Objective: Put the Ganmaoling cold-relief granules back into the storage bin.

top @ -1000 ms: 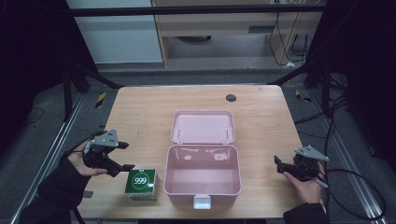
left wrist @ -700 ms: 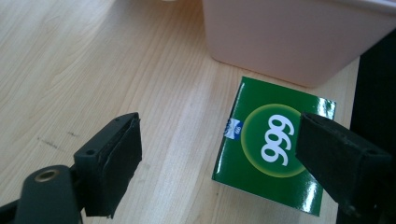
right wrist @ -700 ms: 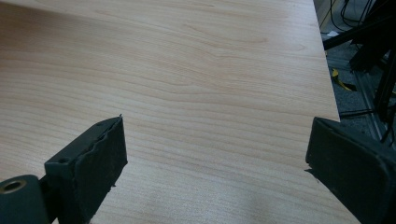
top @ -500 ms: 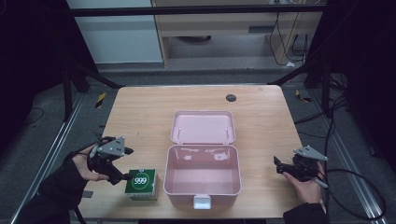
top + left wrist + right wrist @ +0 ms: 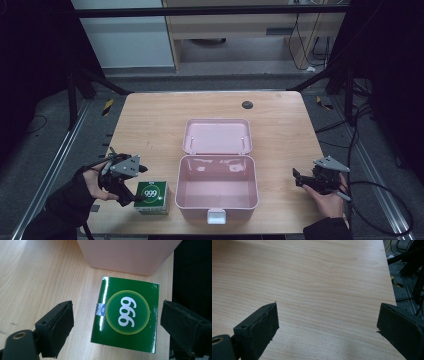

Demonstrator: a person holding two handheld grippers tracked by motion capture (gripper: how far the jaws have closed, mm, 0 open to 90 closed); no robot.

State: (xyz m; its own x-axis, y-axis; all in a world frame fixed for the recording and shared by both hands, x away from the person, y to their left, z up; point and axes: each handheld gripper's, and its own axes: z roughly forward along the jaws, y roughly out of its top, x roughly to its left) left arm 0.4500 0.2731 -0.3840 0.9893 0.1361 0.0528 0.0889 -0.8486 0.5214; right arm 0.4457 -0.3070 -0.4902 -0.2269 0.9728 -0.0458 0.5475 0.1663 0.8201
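A green carton marked 999 (image 5: 151, 196) (image 5: 127, 315) lies flat on the wooden table (image 5: 150, 125), just left of an open pink plastic case (image 5: 217, 187) whose lid (image 5: 216, 135) lies folded back. My left gripper (image 5: 139, 186) (image 5: 117, 315) hangs over the carton. Its jaws have just been opening and now straddle the carton without pressing on it. My right gripper (image 5: 299, 178) (image 5: 327, 315) rests open near the table's right edge, with bare wood between its fingers.
The pink case's wall (image 5: 130, 255) stands close beyond the carton. The carton sits near the table's front edge. A small dark round spot (image 5: 247, 104) marks the far side of the table. Metal frame legs and cables lie on the floor around.
My left hand has moved right and down, from beside the carton to over it. The right hand, the carton and the case have stayed put.
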